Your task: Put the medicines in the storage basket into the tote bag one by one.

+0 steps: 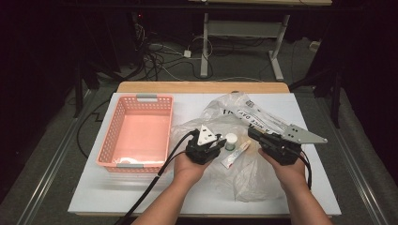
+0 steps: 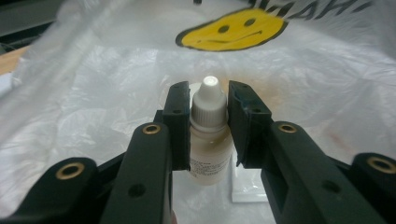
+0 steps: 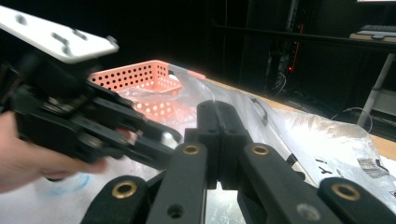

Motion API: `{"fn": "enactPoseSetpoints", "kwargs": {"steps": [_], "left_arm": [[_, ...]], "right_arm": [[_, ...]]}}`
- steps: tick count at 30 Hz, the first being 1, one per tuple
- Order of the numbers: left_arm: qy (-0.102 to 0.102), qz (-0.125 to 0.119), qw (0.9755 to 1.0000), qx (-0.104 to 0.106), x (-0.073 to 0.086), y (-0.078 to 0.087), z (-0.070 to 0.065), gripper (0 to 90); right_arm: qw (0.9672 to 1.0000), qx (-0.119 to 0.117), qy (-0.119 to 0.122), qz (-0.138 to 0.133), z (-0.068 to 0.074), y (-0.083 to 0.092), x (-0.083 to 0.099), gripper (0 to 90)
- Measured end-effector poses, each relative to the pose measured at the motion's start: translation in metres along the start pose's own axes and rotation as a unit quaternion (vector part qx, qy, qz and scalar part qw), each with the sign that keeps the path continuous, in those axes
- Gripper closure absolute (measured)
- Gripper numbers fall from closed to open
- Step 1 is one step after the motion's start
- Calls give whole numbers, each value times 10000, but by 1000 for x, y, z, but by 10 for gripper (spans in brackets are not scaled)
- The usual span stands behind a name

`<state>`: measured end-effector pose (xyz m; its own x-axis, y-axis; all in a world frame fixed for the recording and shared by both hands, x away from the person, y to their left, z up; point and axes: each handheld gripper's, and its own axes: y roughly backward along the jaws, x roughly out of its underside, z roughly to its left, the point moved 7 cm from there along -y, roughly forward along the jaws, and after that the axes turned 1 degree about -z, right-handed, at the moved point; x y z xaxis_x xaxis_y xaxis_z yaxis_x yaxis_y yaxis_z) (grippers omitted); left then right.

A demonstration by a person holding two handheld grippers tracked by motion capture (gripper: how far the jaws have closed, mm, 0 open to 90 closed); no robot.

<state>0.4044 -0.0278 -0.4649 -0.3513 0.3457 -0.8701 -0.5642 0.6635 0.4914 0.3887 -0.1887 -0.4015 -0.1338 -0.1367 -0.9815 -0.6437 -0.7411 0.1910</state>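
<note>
A small dropper bottle (image 2: 210,144) with a white cap sits between the pads of my left gripper (image 2: 208,88), cap pointing away from the hand. The pads press on its body. From above, that bottle (image 1: 231,139) shows at the tip of the left gripper (image 1: 221,144), over a clear plastic bag (image 1: 244,173) printed with a yellow smiley face. My right gripper (image 3: 218,105) has its jaws together, and the bag's film (image 3: 317,135) runs up to their tips. It lies at the bag's right side (image 1: 253,133). The left gripper (image 3: 170,140) hovers close beside it.
A pink perforated basket (image 1: 136,98) stands on the white board at the left, its rim (image 3: 140,74) beyond the bag. A white tube (image 1: 233,157) lies on the bag between the two hands. Dark floor with cables and a desk frame lies past the table's far edge.
</note>
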Motion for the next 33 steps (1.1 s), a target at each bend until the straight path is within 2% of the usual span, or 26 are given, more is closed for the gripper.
{"fn": "enactPoseSetpoints", "kwargs": {"steps": [9, 14, 25, 27, 29, 31, 33], "left_arm": [[77, 229, 9997, 78, 13, -25, 0, 694], [95, 191, 9996, 206, 12, -29, -2, 694], [129, 217, 9992, 295, 13, -30, -1, 685], [138, 281, 9992, 259, 14, -29, 0, 642], [255, 421, 9985, 245, 14, -27, 1, 576], [205, 517, 9983, 158, 15, -24, 3, 491], [134, 574, 9982, 69, 15, -19, 4, 445]], "right_arm": [[10000, 16, -8, 42, -1, -1, 2, 900], [10000, 37, -11, 47, -2, -2, 3, 900], [10000, 6, 8, 38, 0, -2, 2, 900], [10000, 9, 13, 38, -1, -2, 2, 900], [10000, 16, 21, 43, -1, -1, 2, 900], [10000, 27, -3, 36, -1, -1, 2, 900], [10000, 41, -7, 35, -2, 0, 2, 900]]}}
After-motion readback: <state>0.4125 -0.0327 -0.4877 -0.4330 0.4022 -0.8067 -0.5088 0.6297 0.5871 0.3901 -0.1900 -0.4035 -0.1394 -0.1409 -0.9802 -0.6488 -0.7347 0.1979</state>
